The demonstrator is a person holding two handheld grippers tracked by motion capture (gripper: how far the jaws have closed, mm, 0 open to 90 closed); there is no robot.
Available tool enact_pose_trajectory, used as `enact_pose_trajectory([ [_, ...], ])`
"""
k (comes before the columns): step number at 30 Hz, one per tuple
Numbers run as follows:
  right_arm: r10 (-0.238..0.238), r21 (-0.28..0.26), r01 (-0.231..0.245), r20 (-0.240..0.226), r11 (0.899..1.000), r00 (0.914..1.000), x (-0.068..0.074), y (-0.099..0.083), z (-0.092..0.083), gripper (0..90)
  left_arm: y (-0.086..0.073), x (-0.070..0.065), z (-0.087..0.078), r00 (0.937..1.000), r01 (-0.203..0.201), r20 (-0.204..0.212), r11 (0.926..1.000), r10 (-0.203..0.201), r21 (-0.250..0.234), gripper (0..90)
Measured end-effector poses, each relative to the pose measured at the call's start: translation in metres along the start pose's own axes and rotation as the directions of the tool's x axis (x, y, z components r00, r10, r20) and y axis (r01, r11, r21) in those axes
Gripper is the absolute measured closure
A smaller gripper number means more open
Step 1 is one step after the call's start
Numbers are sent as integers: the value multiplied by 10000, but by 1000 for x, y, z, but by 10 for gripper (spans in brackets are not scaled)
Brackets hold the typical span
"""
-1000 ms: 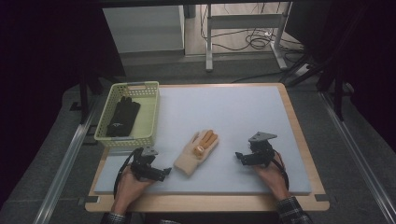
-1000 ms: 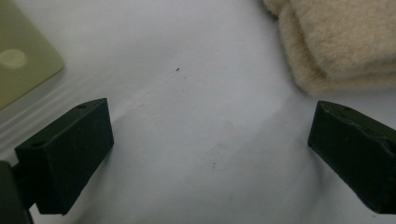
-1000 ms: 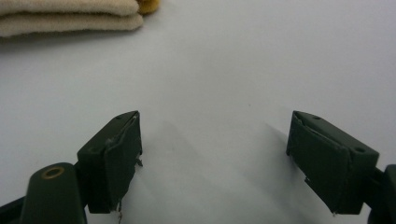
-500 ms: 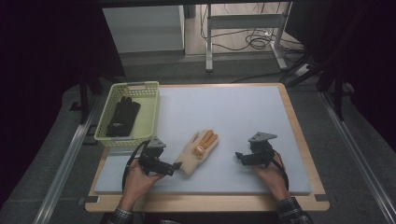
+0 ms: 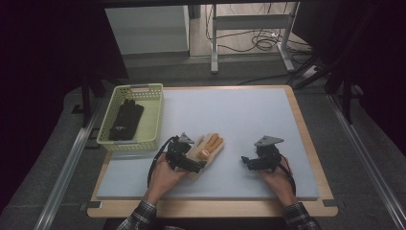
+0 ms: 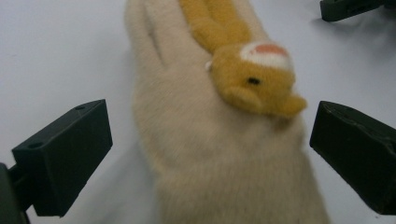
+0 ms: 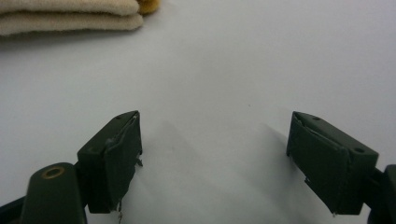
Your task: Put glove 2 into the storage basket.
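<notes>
Cream fleece glove (image 6: 219, 154) lies lengthwise between your left gripper (image 6: 210, 154)'s wide-open jaws, cuff nearest you; your right gripper (image 7: 215, 158), also wide, sits well apart.

Mat (image 5: 249, 115) beyond glove (image 5: 207, 147) lies open. Basket (image 5: 154, 115) blocks the left side. Open surface separates left gripper (image 5: 198, 165) from right gripper (image 5: 245, 160).

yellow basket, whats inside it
A black glove lies flat in the yellow basket. The basket floor under the glove is covered, so anything beneath it cannot be seen.
</notes>
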State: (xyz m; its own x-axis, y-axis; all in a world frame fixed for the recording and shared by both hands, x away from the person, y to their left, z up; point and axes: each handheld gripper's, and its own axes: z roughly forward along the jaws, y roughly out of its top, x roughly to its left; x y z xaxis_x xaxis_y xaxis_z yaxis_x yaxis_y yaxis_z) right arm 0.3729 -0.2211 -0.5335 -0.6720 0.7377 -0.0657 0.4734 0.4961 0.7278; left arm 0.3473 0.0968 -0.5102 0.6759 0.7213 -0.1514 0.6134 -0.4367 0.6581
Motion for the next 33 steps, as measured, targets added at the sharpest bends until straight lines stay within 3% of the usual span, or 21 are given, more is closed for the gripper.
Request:
enact_pose_trajectory([
  [6, -1, 2, 1, 0, 10000, 10000, 0, 0, 0, 178, 3, -7, 17, 9992, -110, -369, 9990, 126, 422, 0],
  [12, -12, -9, 12, 8, 10000, 10000, 0, 0, 0, 178, -2, -11, 32, 9929, -261, -1125, 9935, 387, 1110, 0],
  [14, -27, -10, 27, 9, 10000, 10000, 0, 0, 0, 178, -3, -11, 32, 9918, -220, -1231, 9936, 356, 1107, 2],
  [16, -36, -14, 36, 9, 10000, 10000, 0, 0, 0, 178, -2, -13, 29, 9918, -254, -1219, 9931, 394, 1144, 65],
  [22, -59, -16, 59, 30, 10000, 10000, 1, 0, 0, 178, 1, -10, 20, 9923, -136, -1207, 9934, 274, 1136, 466],
  [24, -52, -13, 52, 27, 10000, 10000, 0, 0, 0, 178, 0, -7, 19, 9927, 1, -1197, 9944, 127, 1059, 545],
  [27, -48, -13, 48, 25, 10000, 10000, 0, 0, 0, 178, 0, -4, 14, 9947, -29, -1025, 9962, 119, 871, 616],
  [33, -34, -7, 34, 20, 10000, 10000, 0, 0, 0, 178, 2, -2, 6, 9933, -57, -1145, 9971, 144, 758, 681],
])
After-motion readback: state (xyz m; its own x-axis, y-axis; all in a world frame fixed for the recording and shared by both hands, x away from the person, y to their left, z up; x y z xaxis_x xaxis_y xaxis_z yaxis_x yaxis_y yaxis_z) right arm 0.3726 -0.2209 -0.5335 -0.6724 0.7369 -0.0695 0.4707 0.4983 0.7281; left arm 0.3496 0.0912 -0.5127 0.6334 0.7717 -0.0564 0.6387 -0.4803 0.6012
